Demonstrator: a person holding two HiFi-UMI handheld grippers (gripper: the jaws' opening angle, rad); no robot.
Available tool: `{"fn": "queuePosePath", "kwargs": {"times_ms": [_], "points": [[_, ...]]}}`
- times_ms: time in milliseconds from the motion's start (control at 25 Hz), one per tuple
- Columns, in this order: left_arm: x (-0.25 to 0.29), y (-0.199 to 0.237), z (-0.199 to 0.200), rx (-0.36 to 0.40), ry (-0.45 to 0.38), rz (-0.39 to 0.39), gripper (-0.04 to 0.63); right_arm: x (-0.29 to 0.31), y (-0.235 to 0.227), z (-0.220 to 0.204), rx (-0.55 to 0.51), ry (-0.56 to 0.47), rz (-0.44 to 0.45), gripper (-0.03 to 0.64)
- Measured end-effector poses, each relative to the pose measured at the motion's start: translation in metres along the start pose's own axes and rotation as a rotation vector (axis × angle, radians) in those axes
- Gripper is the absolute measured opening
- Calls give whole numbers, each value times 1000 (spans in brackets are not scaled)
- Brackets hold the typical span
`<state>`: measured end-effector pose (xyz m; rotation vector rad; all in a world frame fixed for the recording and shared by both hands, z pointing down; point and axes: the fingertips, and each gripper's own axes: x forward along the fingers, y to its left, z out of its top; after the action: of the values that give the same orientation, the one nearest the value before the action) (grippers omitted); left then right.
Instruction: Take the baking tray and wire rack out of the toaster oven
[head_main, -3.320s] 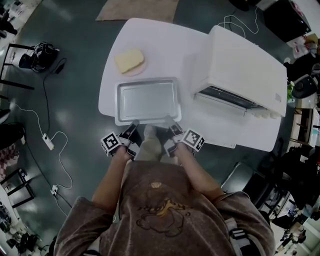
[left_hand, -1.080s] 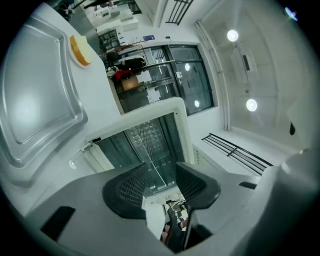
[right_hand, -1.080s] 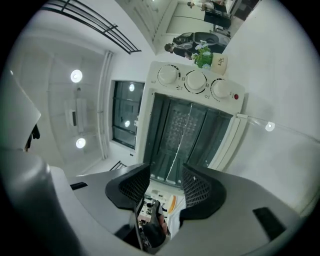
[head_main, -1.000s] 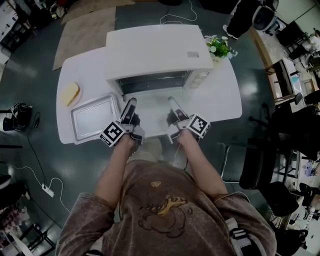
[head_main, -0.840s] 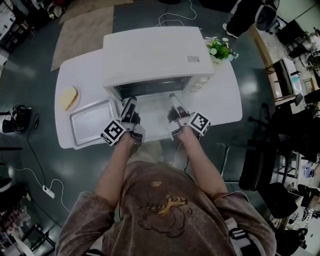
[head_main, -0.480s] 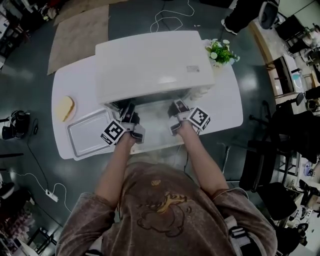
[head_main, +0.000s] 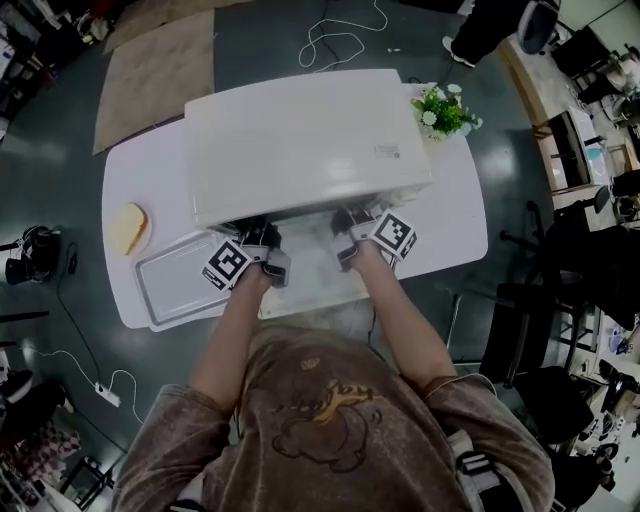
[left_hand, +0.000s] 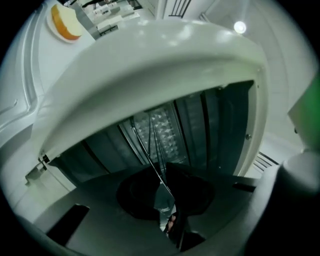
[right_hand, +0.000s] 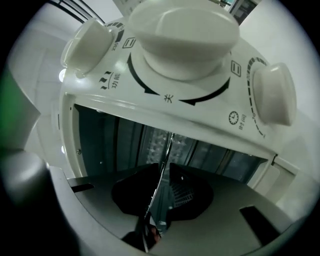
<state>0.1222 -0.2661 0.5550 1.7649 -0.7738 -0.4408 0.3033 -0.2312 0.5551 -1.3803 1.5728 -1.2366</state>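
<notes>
The white toaster oven (head_main: 305, 140) stands mid-table with its door (head_main: 312, 272) folded down. My left gripper (head_main: 258, 234) and right gripper (head_main: 346, 222) both reach into its mouth, tips hidden under its top. In the left gripper view the wire rack (left_hand: 151, 134) shows edge-on as thin wires, its front wire running between the jaws of the left gripper (left_hand: 162, 174). In the right gripper view the rack (right_hand: 168, 144) likewise passes between the right gripper (right_hand: 163, 171). Both pairs of jaws have just been closing and pinch that wire. The baking tray (head_main: 172, 286) lies on the table, left of the oven.
A slice of bread on a plate (head_main: 128, 227) sits at the table's left end, beyond the tray. A small potted plant (head_main: 443, 108) stands at the oven's right rear. Three control knobs (right_hand: 182, 35) fill the top of the right gripper view. Chairs and cables surround the table.
Both grippers have gone forward from above the open door into the oven mouth. Their jaws have narrowed onto the rack's front wire.
</notes>
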Motion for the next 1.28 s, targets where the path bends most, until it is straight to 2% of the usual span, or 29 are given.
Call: {"fn": "queuePosePath", "kwargs": {"times_ms": [120, 360, 480, 720, 960, 1120, 1280], "points": [[-3, -3, -1, -33, -3, -16, 29, -4, 3, -2, -10, -12, -11, 14], [-24, -9, -17, -54, 13, -40, 26, -30, 7, -12, -29, -20, 0, 12], [-42, -11, -30, -67, 24, -38, 25, -52, 5, -21, -34, -14, -35, 11], [-87, -14, -61, -97, 44, -40, 18, -100, 9, -42, -43, -18, -13, 8], [-133, -23, -93, -157, 50, -103, 9, -153, 10, -66, -43, -23, -14, 8], [-163, -34, -112, -153, 69, -123, 5, -191, 10, -78, -42, -28, -48, 9], [-194, -45, -129, -176, 87, -145, 5, -224, 21, -91, -56, -28, -9, 8]]}}
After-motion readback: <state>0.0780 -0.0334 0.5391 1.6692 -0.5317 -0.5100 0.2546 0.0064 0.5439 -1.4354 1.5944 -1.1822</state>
